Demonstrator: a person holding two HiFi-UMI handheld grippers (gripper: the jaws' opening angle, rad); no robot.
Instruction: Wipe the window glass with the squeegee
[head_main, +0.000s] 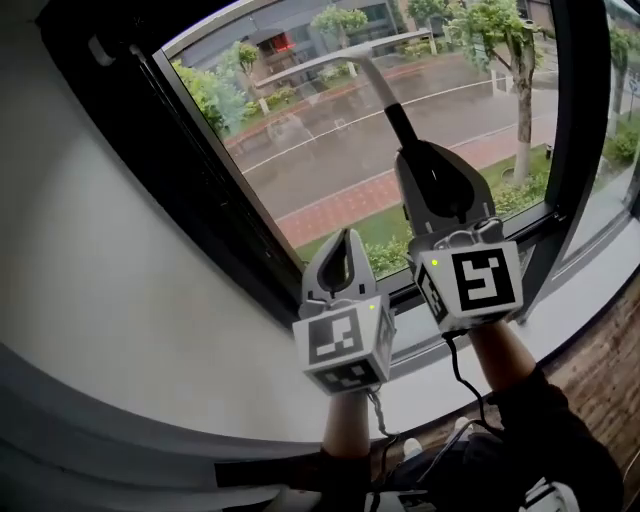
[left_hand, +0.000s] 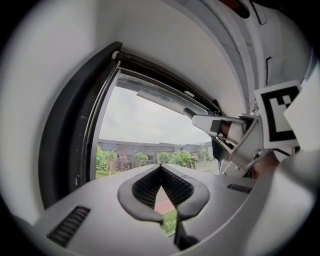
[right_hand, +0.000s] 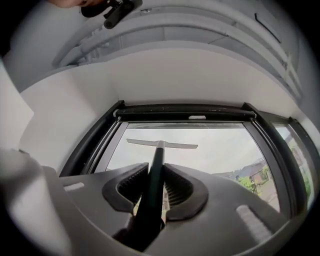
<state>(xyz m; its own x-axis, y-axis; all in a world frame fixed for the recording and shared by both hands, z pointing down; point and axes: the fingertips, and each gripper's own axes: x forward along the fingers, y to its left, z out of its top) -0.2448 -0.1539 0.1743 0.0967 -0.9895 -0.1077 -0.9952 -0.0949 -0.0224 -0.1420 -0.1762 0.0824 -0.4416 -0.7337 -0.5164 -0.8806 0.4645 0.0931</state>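
The squeegee has a dark handle (head_main: 399, 122) and a pale blade (head_main: 340, 58) that lies against the upper part of the window glass (head_main: 320, 150). My right gripper (head_main: 418, 160) is shut on the handle, low on the pane. In the right gripper view the handle (right_hand: 154, 172) runs up between the jaws of the gripper (right_hand: 155, 184) to the blade (right_hand: 162, 144). My left gripper (head_main: 345, 240) hangs beside it at the left, lower, shut with nothing in it. The left gripper view shows the left gripper (left_hand: 160, 169) with its pads meeting, and the blade (left_hand: 165, 102) up to the right.
A black window frame (head_main: 200, 190) borders the glass on the left, and a vertical black post (head_main: 566, 120) stands at the right. A pale sill (head_main: 570, 320) runs below the pane. White wall (head_main: 100, 260) fills the left. Cables hang under both grippers.
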